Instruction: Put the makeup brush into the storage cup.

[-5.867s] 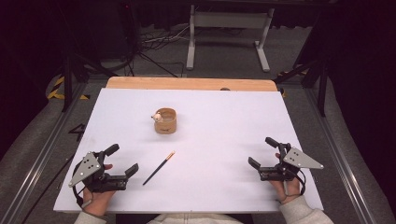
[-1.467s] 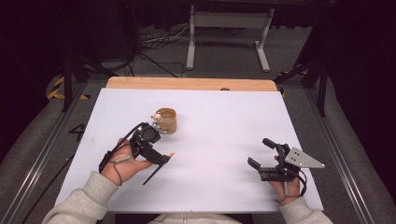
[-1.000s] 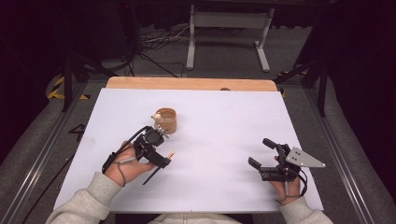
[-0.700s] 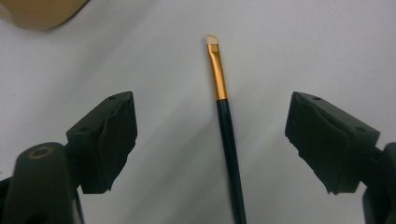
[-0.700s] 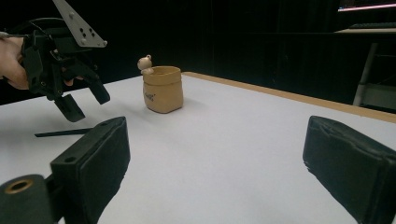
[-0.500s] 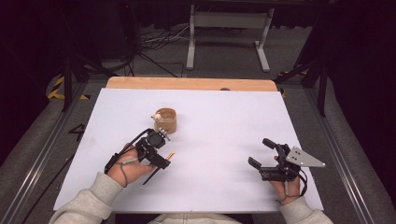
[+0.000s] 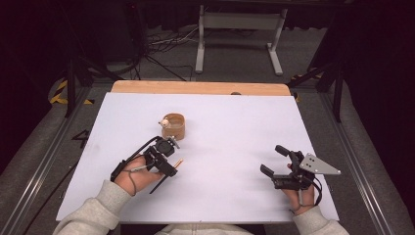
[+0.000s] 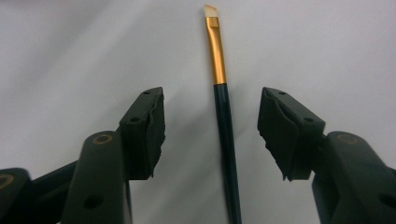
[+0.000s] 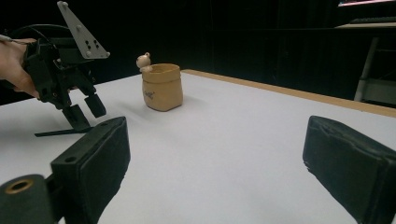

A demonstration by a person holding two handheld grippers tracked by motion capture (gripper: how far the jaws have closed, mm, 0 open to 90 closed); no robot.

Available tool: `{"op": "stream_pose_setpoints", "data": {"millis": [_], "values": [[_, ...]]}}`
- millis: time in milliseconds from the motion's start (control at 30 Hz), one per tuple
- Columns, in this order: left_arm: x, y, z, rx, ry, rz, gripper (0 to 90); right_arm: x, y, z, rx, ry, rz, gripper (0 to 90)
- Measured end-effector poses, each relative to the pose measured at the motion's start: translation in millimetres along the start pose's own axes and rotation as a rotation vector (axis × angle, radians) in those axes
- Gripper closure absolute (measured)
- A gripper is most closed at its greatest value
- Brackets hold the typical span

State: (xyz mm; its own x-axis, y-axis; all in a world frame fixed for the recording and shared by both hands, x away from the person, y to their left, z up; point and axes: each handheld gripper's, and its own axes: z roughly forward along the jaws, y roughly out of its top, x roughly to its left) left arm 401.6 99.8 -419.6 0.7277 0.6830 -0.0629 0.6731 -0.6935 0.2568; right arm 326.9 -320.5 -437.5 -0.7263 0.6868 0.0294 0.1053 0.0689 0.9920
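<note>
A thin brush (image 8: 224,121) with a dark handle, gold ferrule and pale tip lies flat on the white table sheet (image 7: 235,127). My left gripper (image 8: 211,95) points down over it with one jaw on each side. The jaws have just been closing, and there is a gap between each pad and the handle. From above, the left gripper (image 7: 169,166) covers the brush's middle, leaving its gold end (image 7: 180,162) showing. My right gripper (image 7: 271,159) rests at the table's right side, open and with nothing between its jaws (image 9: 217,140).
A small tan cup (image 7: 174,127) with a little bear figure (image 7: 165,121) on its rim stands just beyond the left gripper. A wooden strip (image 7: 195,88) runs along the table's far edge. Dark floor, cables and a stand's legs lie beyond it.
The left hand has settled slightly lower over the brush and its jaws have narrowed around the handle. The right gripper has kept still.
</note>
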Motion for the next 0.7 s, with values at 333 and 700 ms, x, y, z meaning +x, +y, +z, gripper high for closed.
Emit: {"op": "stream_pose_setpoints", "data": {"millis": [333,700], "values": [[-2.3,1.2,2.3,0.02,0.01,-0.019,56.9,0.0,-0.3,0.5,0.009,0.001,-0.004,8.1],[-6.0,1.0,5.9,0.056,0.009,-0.013,70.7,0.5,-0.7,1.6,0.018,0.004,-0.009,8.9]]}}
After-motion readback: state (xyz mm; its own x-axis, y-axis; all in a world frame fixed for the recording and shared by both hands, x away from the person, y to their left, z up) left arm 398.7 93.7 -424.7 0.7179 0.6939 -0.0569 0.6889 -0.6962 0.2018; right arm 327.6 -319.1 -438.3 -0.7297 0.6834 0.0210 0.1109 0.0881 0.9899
